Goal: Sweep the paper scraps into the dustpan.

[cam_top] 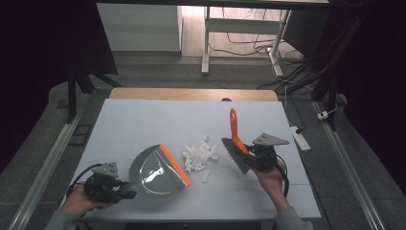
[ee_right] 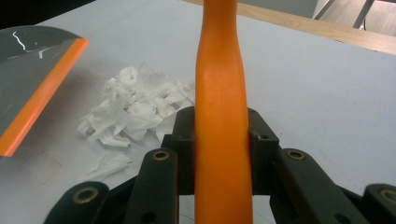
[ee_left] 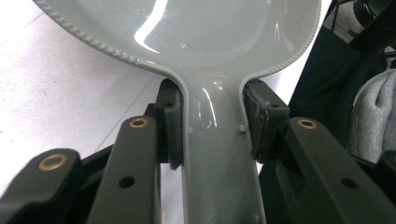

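Dustpan (cam_top: 158, 171) orange lip facing paper scraps (cam_top: 200, 154), brush (cam_top: 235, 143) handle pointing away

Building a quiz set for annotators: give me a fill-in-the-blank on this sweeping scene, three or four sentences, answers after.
1. The left gripper is shut on the handle of the grey ____.
2. The right gripper is shut on the brush, whose handle is coloured ____.
3. The pile of white paper scraps lies ____ the dustpan and the brush.
4. The dustpan's front lip is coloured ____.

Missing words: dustpan; orange; between; orange
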Demonstrator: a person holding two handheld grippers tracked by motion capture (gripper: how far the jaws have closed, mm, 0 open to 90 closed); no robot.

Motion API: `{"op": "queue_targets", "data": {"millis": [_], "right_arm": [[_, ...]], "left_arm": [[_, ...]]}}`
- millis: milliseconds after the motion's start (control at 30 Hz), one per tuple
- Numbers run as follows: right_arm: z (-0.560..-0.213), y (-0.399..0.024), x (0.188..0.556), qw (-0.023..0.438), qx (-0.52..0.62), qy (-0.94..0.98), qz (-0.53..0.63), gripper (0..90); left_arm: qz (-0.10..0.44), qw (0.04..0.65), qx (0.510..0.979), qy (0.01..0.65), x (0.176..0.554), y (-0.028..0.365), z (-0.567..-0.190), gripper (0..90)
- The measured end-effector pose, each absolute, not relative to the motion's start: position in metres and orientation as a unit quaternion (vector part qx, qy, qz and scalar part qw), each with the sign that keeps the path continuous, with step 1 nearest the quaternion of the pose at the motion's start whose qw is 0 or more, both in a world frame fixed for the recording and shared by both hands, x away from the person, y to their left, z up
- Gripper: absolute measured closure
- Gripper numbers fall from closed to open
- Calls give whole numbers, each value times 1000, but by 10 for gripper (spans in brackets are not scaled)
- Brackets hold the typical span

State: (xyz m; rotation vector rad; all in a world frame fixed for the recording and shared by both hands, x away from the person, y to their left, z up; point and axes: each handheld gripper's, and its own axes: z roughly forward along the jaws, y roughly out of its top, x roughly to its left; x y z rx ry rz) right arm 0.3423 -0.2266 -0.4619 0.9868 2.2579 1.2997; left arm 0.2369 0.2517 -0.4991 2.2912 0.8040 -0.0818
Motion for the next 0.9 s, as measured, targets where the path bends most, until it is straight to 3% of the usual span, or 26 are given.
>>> {"op": "queue_targets", "data": {"millis": [900], "right_arm": [[-449, -190, 388, 202, 343, 802, 446, 700]], "left_arm": [[-35, 337, 887, 313, 242, 237, -505, 613]]}}
